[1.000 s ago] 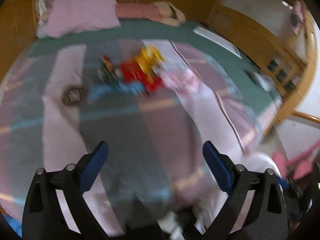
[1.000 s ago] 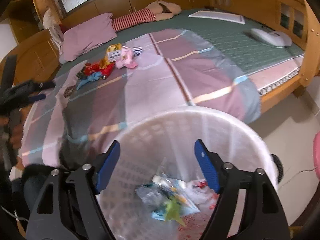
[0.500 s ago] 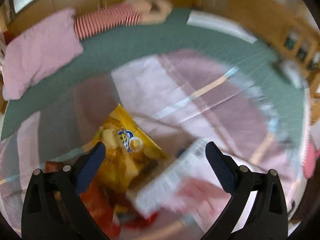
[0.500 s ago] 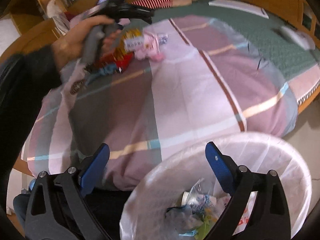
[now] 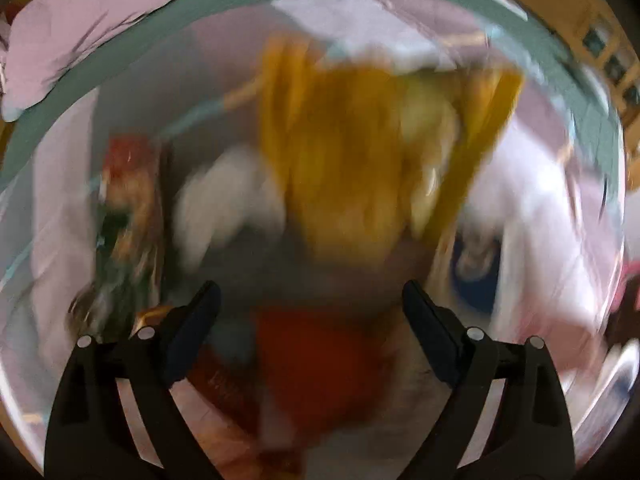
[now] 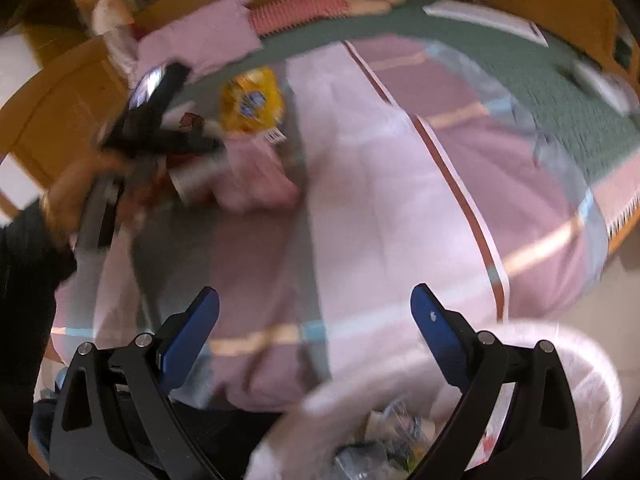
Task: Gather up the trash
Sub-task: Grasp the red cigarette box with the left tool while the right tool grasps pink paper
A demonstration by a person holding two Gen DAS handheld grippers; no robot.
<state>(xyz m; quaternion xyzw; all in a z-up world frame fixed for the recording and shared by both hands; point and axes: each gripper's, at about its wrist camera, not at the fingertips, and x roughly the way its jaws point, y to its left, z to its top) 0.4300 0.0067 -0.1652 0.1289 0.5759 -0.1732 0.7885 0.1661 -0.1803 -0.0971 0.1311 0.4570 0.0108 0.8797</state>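
Note:
A pile of trash lies on the striped bedspread (image 6: 380, 184). A yellow snack bag (image 5: 360, 152) fills the blurred left wrist view, with a red wrapper (image 5: 316, 360) below it, between my fingers. My left gripper (image 5: 312, 312) is open, close above the pile. In the right wrist view the left gripper (image 6: 160, 120) hovers by the yellow bag (image 6: 252, 100) and a pink wrapper (image 6: 256, 176). My right gripper (image 6: 316, 316) is open and empty, above the near edge of the bed. The white bin (image 6: 560, 352) with trash inside is at lower right.
A pink pillow (image 6: 200, 44) and a striped doll (image 6: 304, 8) lie at the head of the bed. The wooden bed frame (image 6: 60, 108) runs along the left. A dark wrapper (image 5: 120, 232) lies left of the pile. Floor shows at far right.
My left gripper has dropped closer to the trash pile, so the yellow bag looms larger. My right gripper has swung away from the bin toward the bed. Both stay open.

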